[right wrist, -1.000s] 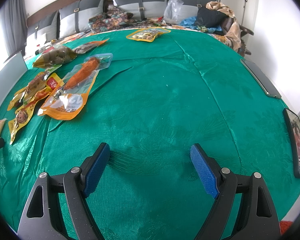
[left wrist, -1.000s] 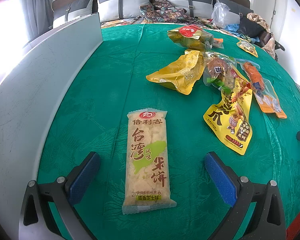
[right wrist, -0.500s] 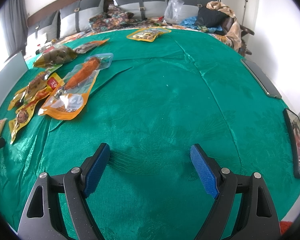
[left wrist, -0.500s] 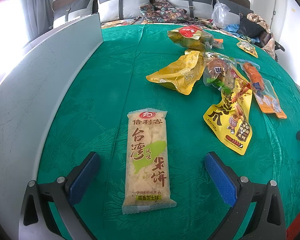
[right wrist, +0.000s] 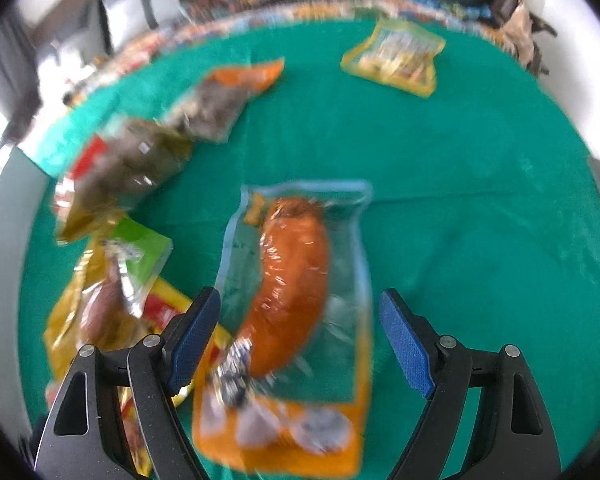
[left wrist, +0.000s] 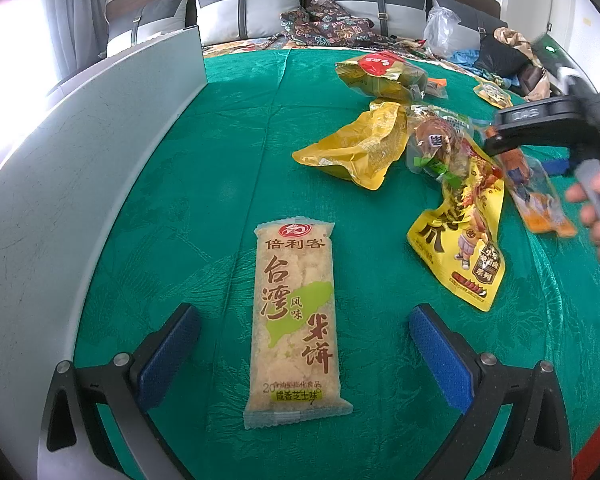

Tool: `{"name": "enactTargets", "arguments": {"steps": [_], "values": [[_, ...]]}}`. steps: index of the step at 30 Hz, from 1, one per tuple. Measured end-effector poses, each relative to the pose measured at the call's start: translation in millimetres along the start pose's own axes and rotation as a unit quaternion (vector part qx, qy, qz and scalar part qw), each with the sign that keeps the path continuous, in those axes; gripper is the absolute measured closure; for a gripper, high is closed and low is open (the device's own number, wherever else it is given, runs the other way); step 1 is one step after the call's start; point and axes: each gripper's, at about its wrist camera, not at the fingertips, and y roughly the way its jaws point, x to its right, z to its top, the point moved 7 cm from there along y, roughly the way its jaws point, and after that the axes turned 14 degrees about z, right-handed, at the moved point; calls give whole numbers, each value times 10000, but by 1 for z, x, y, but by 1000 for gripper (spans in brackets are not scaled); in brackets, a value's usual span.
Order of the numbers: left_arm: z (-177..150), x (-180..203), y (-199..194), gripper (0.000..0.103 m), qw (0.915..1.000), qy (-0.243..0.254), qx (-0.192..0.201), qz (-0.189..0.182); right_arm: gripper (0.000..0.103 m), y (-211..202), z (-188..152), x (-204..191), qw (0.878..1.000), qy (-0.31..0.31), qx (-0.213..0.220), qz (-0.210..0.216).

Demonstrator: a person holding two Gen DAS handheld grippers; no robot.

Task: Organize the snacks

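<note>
A pale rice-cracker packet lies lengthwise on the green cloth between the spread blue pads of my left gripper, which is open and not touching it. My right gripper is open above a clear and orange sausage pouch, its pads either side of the sausage; this view is blurred. In the left wrist view the right gripper's black body and a hand hang over that same pouch. Other snacks lie nearby: a yellow bag, a yellow cartoon pouch, a green-yellow bag.
A grey-white panel stands along the left edge of the green cloth. A small yellow packet lies at the far side. Cushions and clothes are piled behind. Open cloth stretches to the right of the sausage pouch.
My right gripper has swung quickly left and forward from bare cloth to over the sausage pouch, and now shows in the left wrist view. The left gripper has not moved.
</note>
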Motion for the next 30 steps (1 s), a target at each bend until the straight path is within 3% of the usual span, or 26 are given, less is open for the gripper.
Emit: {"name": "enactTargets", "arguments": {"steps": [2, 6, 9, 10, 11, 13, 15, 18, 21, 23, 26, 27, 28, 30], "values": [[0, 0, 0, 0, 10000, -3, 3, 1, 15, 8, 1, -7, 9987, -312, -34, -408], [0, 0, 0, 0, 10000, -2, 3, 0, 24, 5, -1, -5, 9973, -680, -225, -187], [0, 0, 0, 0, 10000, -3, 3, -1, 47, -11, -3, 5, 9979, -600, -227, 95], [-1, 0, 0, 0, 10000, -1, 2, -4, 61, -19, -3, 10, 9983, -519, -219, 173], [0, 0, 0, 0, 10000, 12, -8, -16, 64, -26, -4, 17, 9985, -442, -250, 212], [1, 0, 0, 0, 9998, 141, -108, -102, 65, -34, -10, 32, 9985, -367, -310, 265], [1, -1, -2, 0, 9985, 300, -367, -258, 65, -48, -21, 50, 9975, -42, -251, 654], [3, -9, -10, 4, 9967, 73, -474, -649, 65, -72, -40, 79, 9902, 589, -63, 1265], [7, -14, -12, 16, 9960, 123, -541, -697, 65, -95, -61, 100, 9763, 1117, 142, 1847], [5, -13, -10, 34, 9955, 259, -622, -670, 65, -108, -73, 106, 9680, 1329, 275, 2113], [5, -8, -8, 44, 9956, 565, -576, -468, 65, -124, -85, 106, 9574, 1485, 430, 2439], [5, -7, -8, 52, 9959, 704, -491, -295, 65, -126, -89, 102, 9544, 1512, 477, 2531], [6, -5, -11, 73, 9958, 723, -418, -374, 65, -129, -94, 99, 9524, 1520, 512, 2592], [6, -5, -13, 74, 9961, 631, -424, -445, 65, -131, -101, 89, 9513, 1473, 555, 2650]]}}
